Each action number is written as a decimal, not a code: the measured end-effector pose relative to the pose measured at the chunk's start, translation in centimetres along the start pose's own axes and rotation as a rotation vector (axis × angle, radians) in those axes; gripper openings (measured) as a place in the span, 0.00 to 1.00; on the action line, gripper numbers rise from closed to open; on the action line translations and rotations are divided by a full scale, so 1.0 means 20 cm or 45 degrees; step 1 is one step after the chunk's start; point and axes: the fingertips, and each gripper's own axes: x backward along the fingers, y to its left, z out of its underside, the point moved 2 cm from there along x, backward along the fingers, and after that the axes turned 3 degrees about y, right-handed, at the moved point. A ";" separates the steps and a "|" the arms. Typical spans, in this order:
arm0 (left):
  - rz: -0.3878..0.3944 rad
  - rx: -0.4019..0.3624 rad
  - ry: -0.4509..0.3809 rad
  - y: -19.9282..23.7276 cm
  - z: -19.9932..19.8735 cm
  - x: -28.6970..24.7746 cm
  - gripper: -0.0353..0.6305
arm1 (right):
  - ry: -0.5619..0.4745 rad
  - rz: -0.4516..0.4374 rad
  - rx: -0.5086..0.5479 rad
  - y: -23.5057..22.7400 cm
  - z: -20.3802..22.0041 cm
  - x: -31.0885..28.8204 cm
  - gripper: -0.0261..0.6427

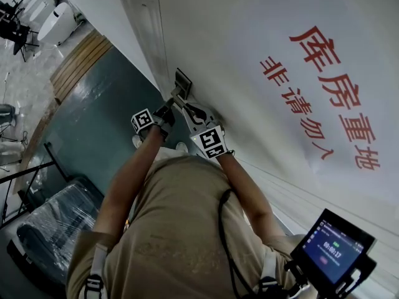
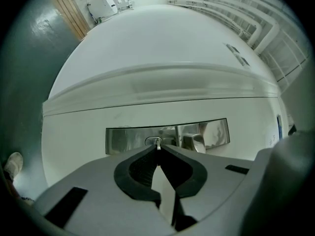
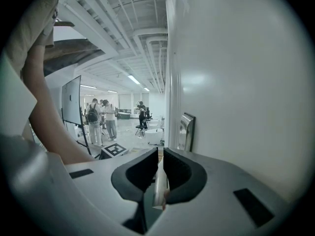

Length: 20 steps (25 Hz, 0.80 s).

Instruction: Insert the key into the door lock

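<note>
We hold the key at the lock, with both grippers up against the white door.

In the left gripper view, the left gripper (image 2: 157, 149) has its fingers fully closed on a small silver metal key (image 2: 157, 143). The key's tip pokes out of the fingertips at the centre of the frame and meets the oval keyhole (image 2: 149, 140) in the long brushed-metal lock plate (image 2: 123, 140); we cannot tell how far in it sits. In the right gripper view, the right gripper (image 3: 160, 151) has its fingertips pressed together with nothing gripped that we can make out. The same plate stands edge-on just right of centre there. In the head view the plain white door (image 1: 218, 36) fills the right of the frame, with large red lettering (image 1: 330, 73) at its upper right.
</note>
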 end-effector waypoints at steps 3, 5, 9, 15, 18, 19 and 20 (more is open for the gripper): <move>0.003 0.026 -0.010 -0.01 0.00 0.00 0.10 | 0.003 0.000 -0.001 0.00 0.00 0.00 0.07; 0.008 0.034 -0.014 0.00 0.01 0.00 0.10 | 0.008 0.000 0.000 0.01 0.01 0.00 0.07; 0.009 0.002 0.013 -0.01 0.01 -0.01 0.10 | 0.011 0.004 0.002 0.01 0.01 0.00 0.07; 0.008 0.000 0.024 -0.01 -0.01 -0.02 0.10 | 0.018 0.009 0.000 0.02 0.01 0.00 0.07; 0.023 0.028 0.006 0.00 0.01 -0.03 0.10 | 0.019 0.013 0.001 0.01 0.02 0.01 0.07; 0.025 0.031 0.003 0.00 0.01 -0.03 0.10 | 0.020 0.015 0.000 0.01 0.02 0.01 0.07; 0.026 0.031 0.003 0.01 0.01 -0.03 0.10 | 0.021 0.016 -0.001 0.01 0.02 0.01 0.07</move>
